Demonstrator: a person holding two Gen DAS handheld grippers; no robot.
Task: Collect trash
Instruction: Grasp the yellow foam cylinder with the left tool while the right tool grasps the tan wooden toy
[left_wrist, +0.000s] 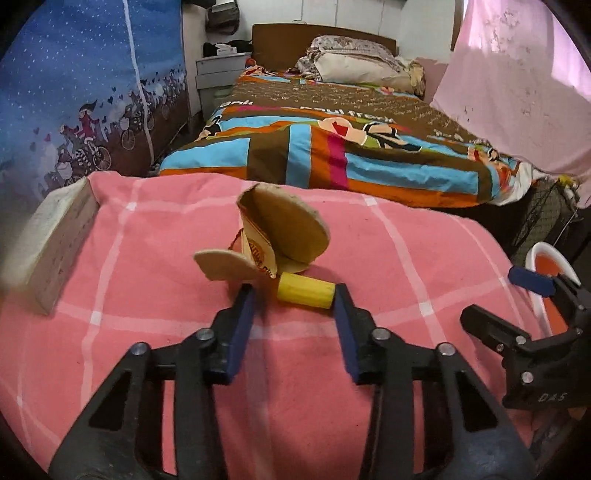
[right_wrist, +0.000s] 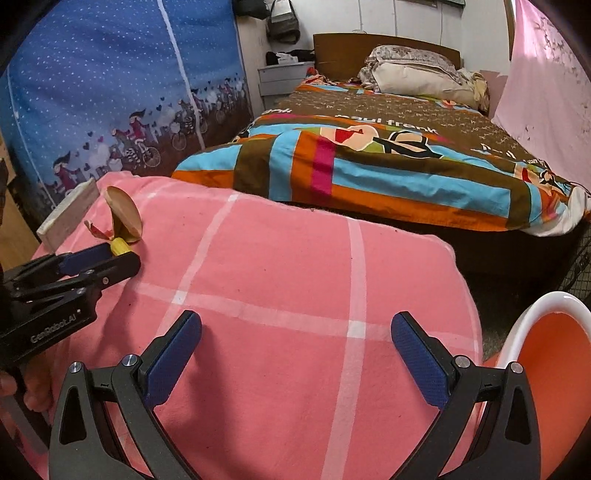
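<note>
A small yellow cylinder (left_wrist: 306, 294) lies on its side on the pink checked cloth (left_wrist: 147, 229), just past my left gripper (left_wrist: 295, 301). The left gripper is open, its right fingertip at the cylinder's right end, its left one apart from it. A torn beige cardboard piece (left_wrist: 284, 229) stands right behind the cylinder. In the right wrist view the cylinder (right_wrist: 119, 246) and cardboard (right_wrist: 123, 218) show at the far left beside the left gripper (right_wrist: 110, 254). My right gripper (right_wrist: 295, 328) is open and empty over the cloth. It also shows in the left wrist view (left_wrist: 506, 295).
An orange bin with a white rim (right_wrist: 554, 299) stands off the right edge of the cloth. A white block (left_wrist: 55, 247) lies at the cloth's left edge. A bed with a colourful quilt (left_wrist: 332, 147) lies beyond, a blue patterned wardrobe cover (left_wrist: 74, 92) to the left.
</note>
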